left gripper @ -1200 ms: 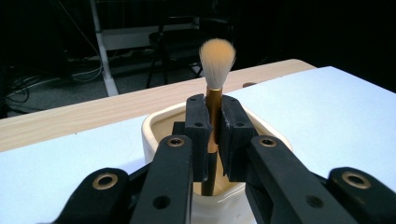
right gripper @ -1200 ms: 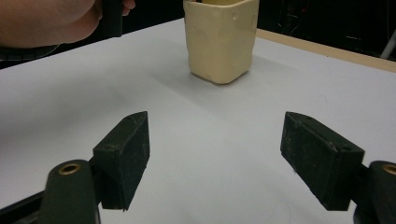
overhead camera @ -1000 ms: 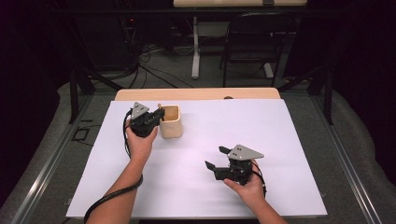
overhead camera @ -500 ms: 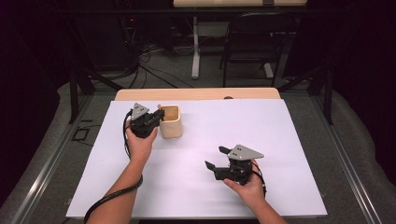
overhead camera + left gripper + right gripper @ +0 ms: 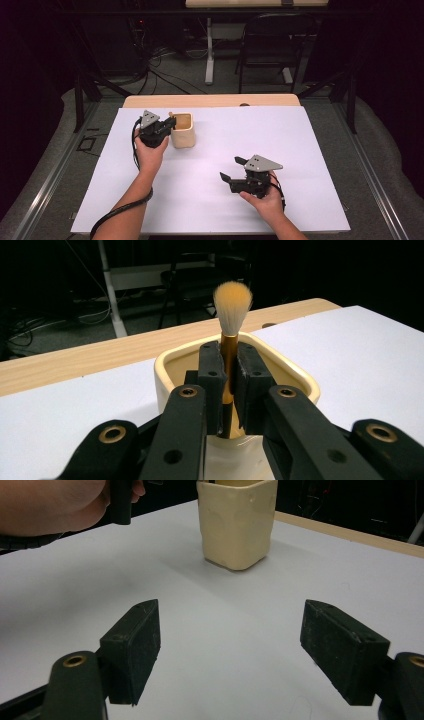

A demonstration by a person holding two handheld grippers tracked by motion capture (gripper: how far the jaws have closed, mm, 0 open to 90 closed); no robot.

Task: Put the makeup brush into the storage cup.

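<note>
Light wooden surface (image 5: 215, 100), covered almost fully by white sheet (image 5: 280, 145); bare wood strip exposed along far edge. Small dark hole in that strip, right of centre. Cream square-sided cup (image 5: 182, 130) standing upright directly on sheet, far-left area, near wood strip. Sheet flat, unmarked.

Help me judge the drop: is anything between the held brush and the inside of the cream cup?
Nothing visible. The left tool grips the gold-handled, orange-bristled brush upright over the cream ceramic cup, lower end already inside the open mouth.
</note>
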